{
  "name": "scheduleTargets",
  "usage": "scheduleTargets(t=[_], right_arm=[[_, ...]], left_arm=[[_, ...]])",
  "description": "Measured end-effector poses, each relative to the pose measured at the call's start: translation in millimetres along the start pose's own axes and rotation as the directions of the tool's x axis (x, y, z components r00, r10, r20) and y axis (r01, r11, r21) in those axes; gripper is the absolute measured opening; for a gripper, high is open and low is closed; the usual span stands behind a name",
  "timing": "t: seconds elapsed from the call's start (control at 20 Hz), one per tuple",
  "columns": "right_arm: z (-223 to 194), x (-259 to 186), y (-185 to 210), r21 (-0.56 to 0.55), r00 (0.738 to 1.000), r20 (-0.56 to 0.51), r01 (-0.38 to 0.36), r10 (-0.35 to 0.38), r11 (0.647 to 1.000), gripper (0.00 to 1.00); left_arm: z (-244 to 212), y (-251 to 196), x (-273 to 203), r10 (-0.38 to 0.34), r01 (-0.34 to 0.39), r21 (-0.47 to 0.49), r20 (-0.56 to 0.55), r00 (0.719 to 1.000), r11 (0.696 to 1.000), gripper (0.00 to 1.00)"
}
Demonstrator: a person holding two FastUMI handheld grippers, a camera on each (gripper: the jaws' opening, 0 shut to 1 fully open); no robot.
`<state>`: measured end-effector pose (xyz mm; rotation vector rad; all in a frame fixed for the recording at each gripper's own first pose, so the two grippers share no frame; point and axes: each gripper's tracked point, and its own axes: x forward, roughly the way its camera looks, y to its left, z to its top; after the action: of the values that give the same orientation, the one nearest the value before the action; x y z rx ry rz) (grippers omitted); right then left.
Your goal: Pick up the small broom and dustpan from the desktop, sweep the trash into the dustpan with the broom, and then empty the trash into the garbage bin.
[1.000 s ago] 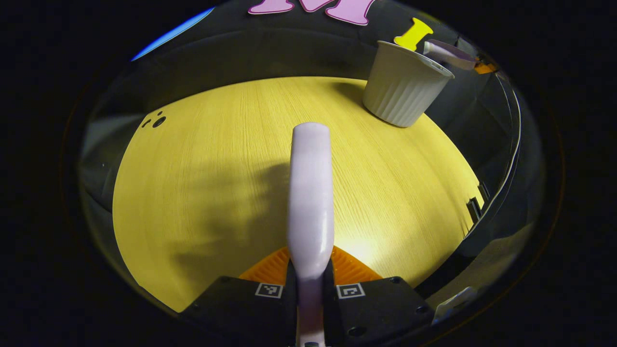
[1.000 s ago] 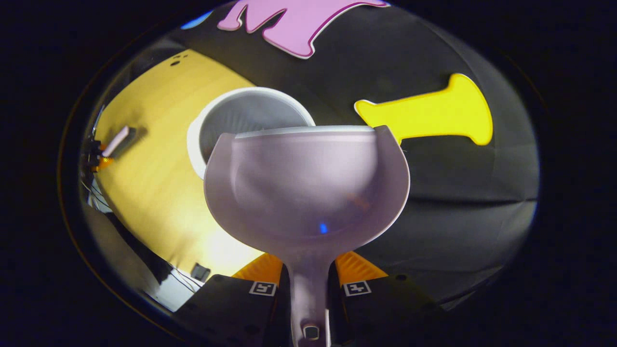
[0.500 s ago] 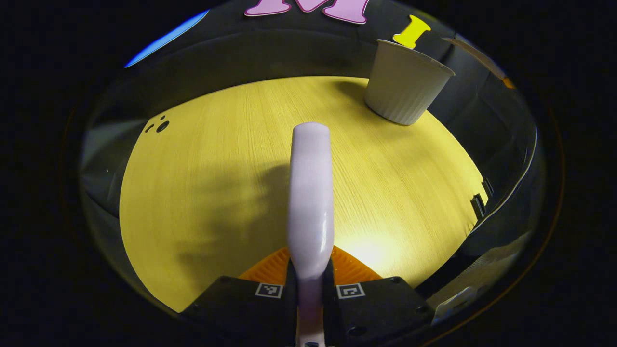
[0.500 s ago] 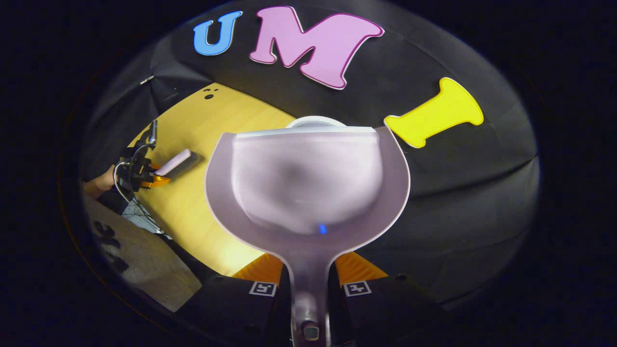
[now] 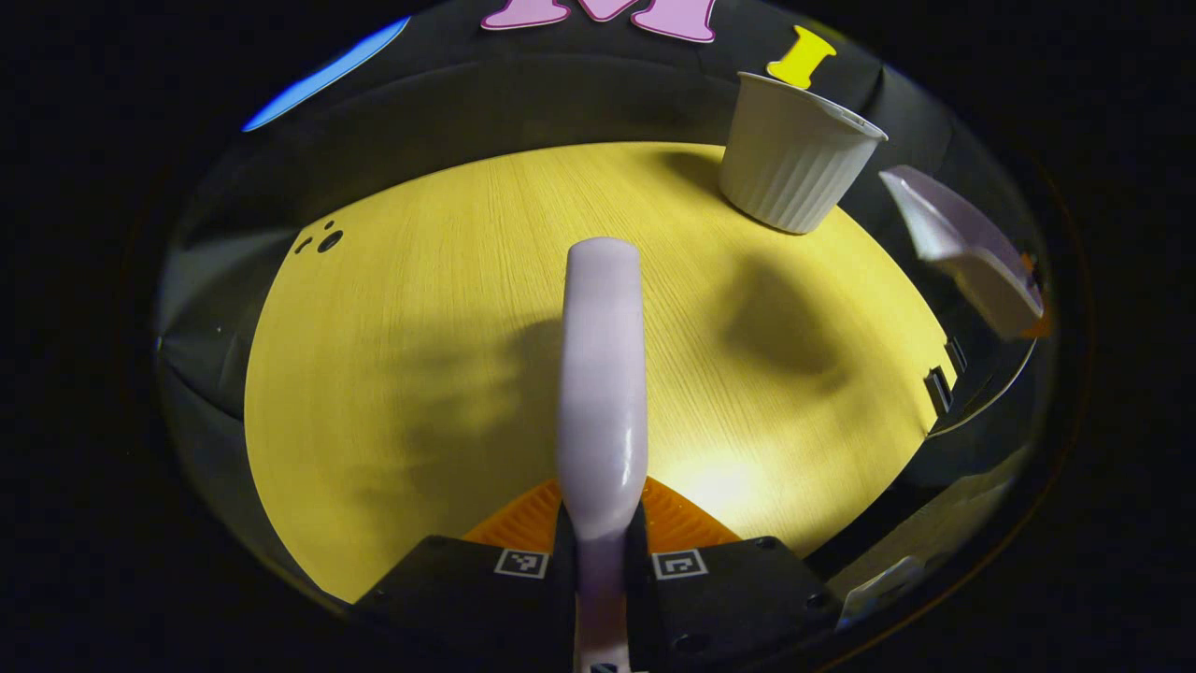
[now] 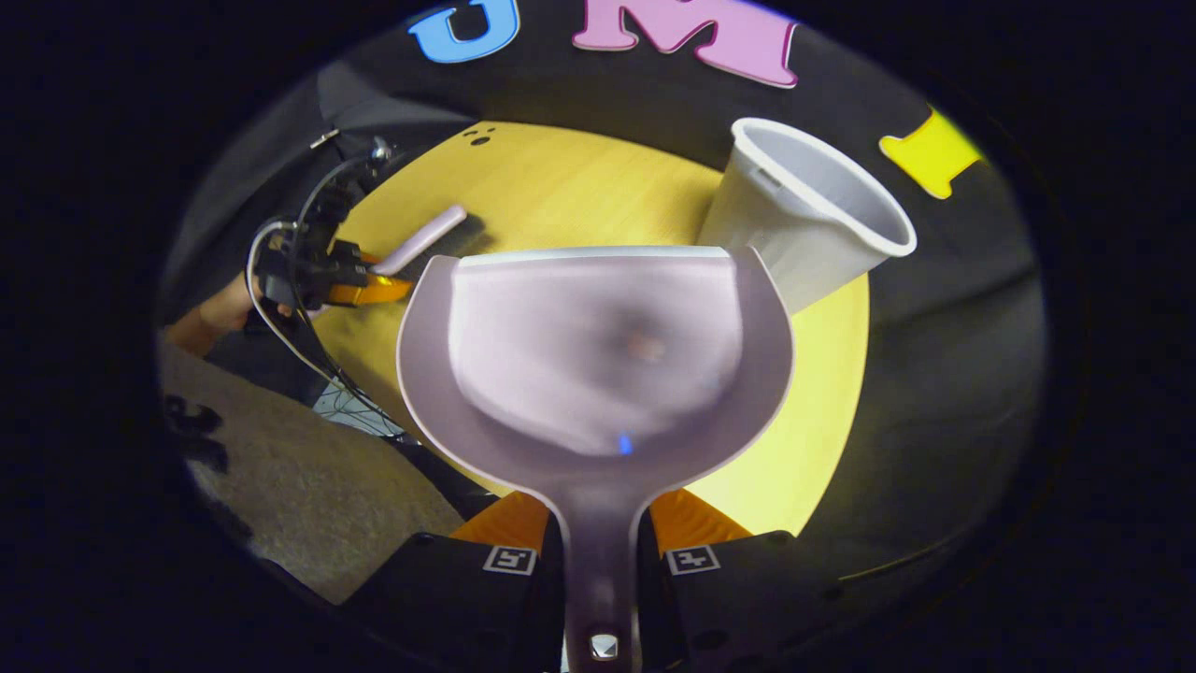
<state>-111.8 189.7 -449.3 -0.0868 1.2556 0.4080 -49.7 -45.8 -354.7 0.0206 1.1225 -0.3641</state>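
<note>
Lilac dustpan (image 6: 598, 365) is clamped by its handle in the right tongs (image 6: 600, 561), held level off the tabletop (image 6: 570, 196) beside the white bin (image 6: 804, 224), looking emptied. Left tongs (image 5: 603, 561) grip the broom (image 5: 603, 374), parked low over bare tabletop, likely clear of the dump.

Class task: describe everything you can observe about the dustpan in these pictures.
The dustpan is pale lilac, smooth plastic by its look, with a wide scoop, raised side walls, a straight front lip and a narrow handle. The right gripper clamps that handle between its fingers, holding the pan off the yellow table, beside the white ribbed bin. Its scoop looks empty.
</note>
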Motion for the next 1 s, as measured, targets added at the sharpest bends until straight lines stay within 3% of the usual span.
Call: scheduleTargets(t=[0.2,0.4,0.5,0.55,0.8,1.0], right_arm=[[-17.0,63.1,23.7,0.063,0.999,-0.015,-0.028,0.029,0.998,0.35],[-19.8,103.2,18.1,0.059,1.0,-0.014,0.022,-0.022,0.998,0.36],[-21.3,115.0,22.9,0.076,1.0,-0.02,0.016,-0.015,0.997,0.33],[-20.5,119.5,25.4,0.084,1.0,-0.018,0.016,-0.014,0.996,0.38],[-21.8,117.8,24.8,0.107,1.0,-0.028,0.01,-0.007,0.994,0.39],[-19.9,121.0,22.6,0.099,1.0,-0.029,0.007,-0.004,0.995,0.35]], left_arm=[[-2.4,1.4,3.5,0.011,-0.012,0.032,0.007,1.0,0.999,0.26],[-3.7,0.2,8.7,0.023,-0.023,0.027,0.005,1.0,0.999,0.27],[-4.9,0.1,14.2,0.028,-0.028,0.025,-0.002,1.0,0.999,0.27],[-4.9,0.5,16.9,0.033,-0.033,0.024,-0.008,0.999,0.999,0.25],[-11.5,2.8,27.9,0.064,-0.063,0.038,-0.034,0.997,0.997,0.28],[-17.8,9.5,27.7,0.097,-0.094,0.069,-0.045,0.994,0.993,0.31]])
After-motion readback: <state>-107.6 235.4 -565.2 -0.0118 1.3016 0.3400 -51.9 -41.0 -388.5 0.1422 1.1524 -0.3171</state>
